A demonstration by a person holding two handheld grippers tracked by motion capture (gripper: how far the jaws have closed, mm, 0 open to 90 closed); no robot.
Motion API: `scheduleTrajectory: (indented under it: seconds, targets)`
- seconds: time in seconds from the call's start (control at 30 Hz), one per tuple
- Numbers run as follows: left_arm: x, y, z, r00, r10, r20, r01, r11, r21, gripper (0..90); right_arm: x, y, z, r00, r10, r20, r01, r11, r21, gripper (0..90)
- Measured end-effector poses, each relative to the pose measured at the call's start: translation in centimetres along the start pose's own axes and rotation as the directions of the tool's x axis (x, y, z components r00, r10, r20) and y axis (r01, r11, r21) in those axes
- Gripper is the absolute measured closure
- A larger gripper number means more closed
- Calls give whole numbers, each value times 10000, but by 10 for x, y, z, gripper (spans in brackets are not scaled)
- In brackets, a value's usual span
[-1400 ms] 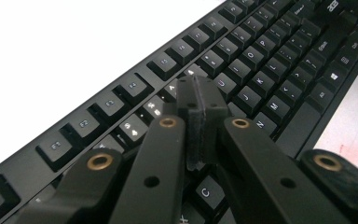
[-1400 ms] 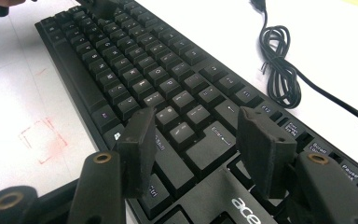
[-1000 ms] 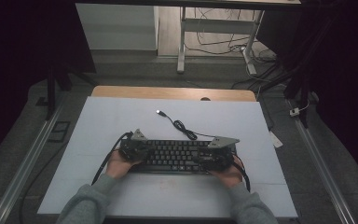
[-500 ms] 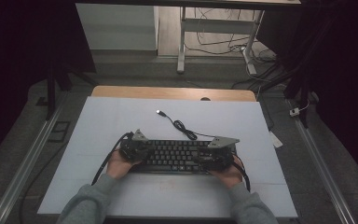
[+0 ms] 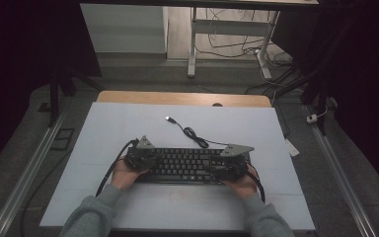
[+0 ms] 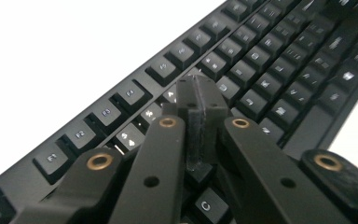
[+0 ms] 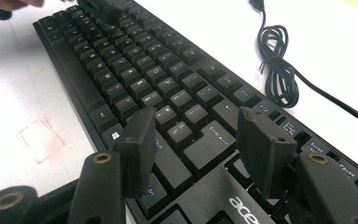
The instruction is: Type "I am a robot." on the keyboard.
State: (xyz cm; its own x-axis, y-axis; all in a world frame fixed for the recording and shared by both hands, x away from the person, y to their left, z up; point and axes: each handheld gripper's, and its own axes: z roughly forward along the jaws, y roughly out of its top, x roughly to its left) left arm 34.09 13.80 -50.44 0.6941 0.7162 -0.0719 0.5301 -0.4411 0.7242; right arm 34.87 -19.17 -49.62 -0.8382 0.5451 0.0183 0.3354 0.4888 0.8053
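Tongs (image 5: 143, 157) unmoved over keyboard (image 5: 185, 165) (left shut)

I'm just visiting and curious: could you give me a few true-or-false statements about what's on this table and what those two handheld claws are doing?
1. The black computer keyboard lies flat on the pale blue-grey table top. True.
2. The left gripper has its jaws spread wide apart. False: they are pressed shut together, over the keys.
3. The right gripper has open jaws with a gap between them, above the Enter key area. True.
4. The keyboard's black cable is plugged into a computer. False: its plug end lies loose on the table, with a coiled bundle beside the keyboard.
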Motion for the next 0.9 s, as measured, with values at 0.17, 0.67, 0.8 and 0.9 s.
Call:
scheduleTrajectory:
  seconds: [0.17,0.67,0.8,0.9]
  targets:
    - [1,-1,-13,9998,-134,133,139,9991,-395,824,-1,0,0,10000,7,0,-7,10000,-8,481]
    - [6,-20,-41,9965,-756,-365,730,9949,-692,382,-2,0,-1,10000,37,43,-37,10000,-24,473]
    - [8,-25,-48,9952,-945,-239,927,9932,-704,353,-2,0,-2,10000,42,61,-41,9999,-109,471]
    - [9,-32,-53,9945,-1016,-249,998,9928,-668,342,-2,0,-3,10000,71,29,-71,9998,-203,470]
